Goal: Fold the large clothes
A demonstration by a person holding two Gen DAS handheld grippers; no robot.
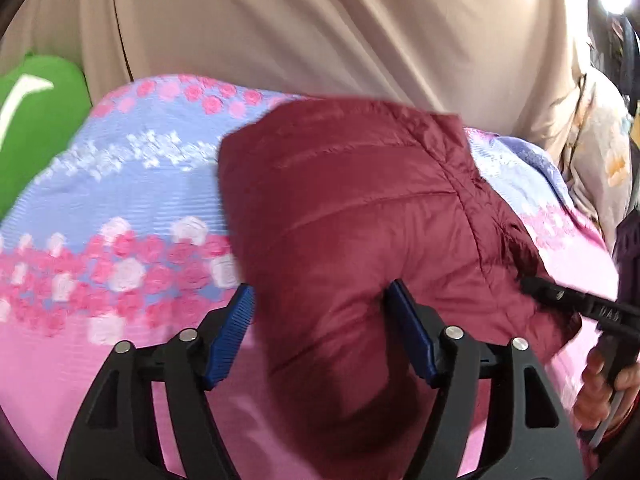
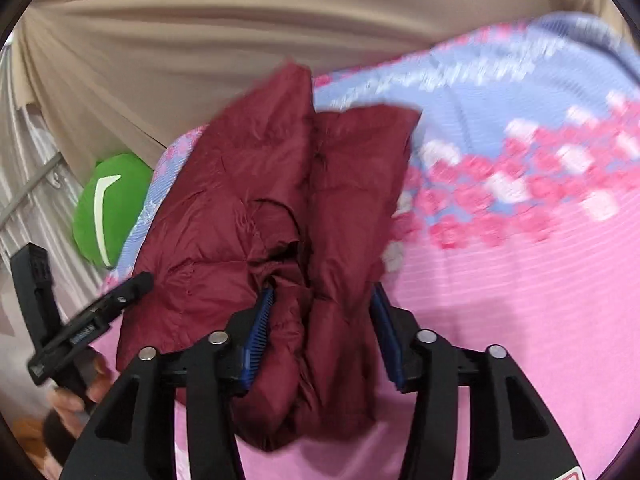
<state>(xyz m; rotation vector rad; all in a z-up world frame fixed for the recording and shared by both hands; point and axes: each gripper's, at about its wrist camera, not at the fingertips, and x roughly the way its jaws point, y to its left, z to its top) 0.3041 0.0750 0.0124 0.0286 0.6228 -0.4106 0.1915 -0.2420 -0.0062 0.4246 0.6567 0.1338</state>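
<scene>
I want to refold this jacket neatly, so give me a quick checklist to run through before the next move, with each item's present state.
1. Maroon puffer jacket lies on the floral bedspread: ok.
2. Left gripper has jacket fabric between its fingers: ok; whether the pads press on it: cannot tell.
3. Right gripper has bunched fabric between its fingers: ok; firm grip: cannot tell.
4. Jacket flat and smooth: not ok, it is bunched and creased.
5. Green cushion apart from the jacket: ok.
6. Bare bedspread beside the jacket for spreading it: ok.
</scene>
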